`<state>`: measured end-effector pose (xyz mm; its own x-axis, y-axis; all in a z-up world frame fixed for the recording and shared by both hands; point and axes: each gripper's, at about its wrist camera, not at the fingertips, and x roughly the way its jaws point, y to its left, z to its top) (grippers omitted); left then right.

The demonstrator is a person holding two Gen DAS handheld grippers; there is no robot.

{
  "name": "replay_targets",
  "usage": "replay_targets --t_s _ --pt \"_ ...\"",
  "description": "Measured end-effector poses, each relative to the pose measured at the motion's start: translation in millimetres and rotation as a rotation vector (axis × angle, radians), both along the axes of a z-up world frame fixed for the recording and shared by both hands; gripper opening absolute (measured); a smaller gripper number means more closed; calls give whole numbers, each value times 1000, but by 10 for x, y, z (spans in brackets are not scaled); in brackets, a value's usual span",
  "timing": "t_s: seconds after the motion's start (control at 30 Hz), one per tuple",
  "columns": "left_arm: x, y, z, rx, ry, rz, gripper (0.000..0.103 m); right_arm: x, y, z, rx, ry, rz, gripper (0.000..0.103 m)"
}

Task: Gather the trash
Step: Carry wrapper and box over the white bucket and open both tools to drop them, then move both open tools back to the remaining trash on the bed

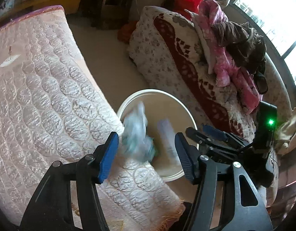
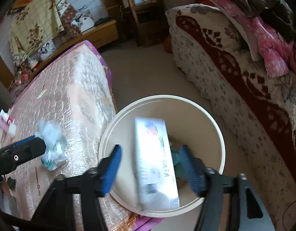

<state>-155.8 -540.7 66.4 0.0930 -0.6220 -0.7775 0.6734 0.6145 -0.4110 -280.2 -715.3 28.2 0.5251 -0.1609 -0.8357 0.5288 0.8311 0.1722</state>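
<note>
Both grippers are hanging over a round cream bin [image 2: 221,134] that is standing on the floor between a quilted pink mattress [image 1: 42,96] on the left and a sofa covered with a red and white flowered blanket [image 1: 167,57] on the right.

The left gripper [image 1: 146,154] is standing with its jaws parted, and its blue pads are not pressing on anything. A crumpled clear plastic bag with green print [image 1: 137,136] is showing blurred between and just beyond the fingers, at the near left edge of the bin, right where the mattress corner meets the rim. In the right wrist view the same bag [image 2: 51,150] is appearing just off the tip of the left gripper [image 2: 40,146], over the mattress edge.

The right gripper [image 2: 150,167] is also standing wide, its pads apart from a white printed carton [image 2: 155,163] that is lying blurred between them, tilted lengthwise over the mouth of the bin. Something dark green is lying at the bottom of the bin beside the carton. In the left wrist view the carton [image 1: 167,138] is showing as a pale blur inside the bin.

Pink and brown clothes [image 1: 230,53] are lying piled on the sofa at the far right. A small pink and white bottle [image 2: 5,121] is lying on the mattress at the far left.
</note>
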Motion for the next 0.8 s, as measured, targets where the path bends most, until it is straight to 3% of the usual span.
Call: replay_targets --t_s 0.4,0.53,0.8 --pt "83 516 138 49 -84 85 59 137 252 36 5 -18 51 66" --pt "157 803 208 101 -164 162 59 248 471 135 -3 -42 96 66" --pt "377 1436 279 167 -228 288 59 581 1037 259 6 -71 208 67"
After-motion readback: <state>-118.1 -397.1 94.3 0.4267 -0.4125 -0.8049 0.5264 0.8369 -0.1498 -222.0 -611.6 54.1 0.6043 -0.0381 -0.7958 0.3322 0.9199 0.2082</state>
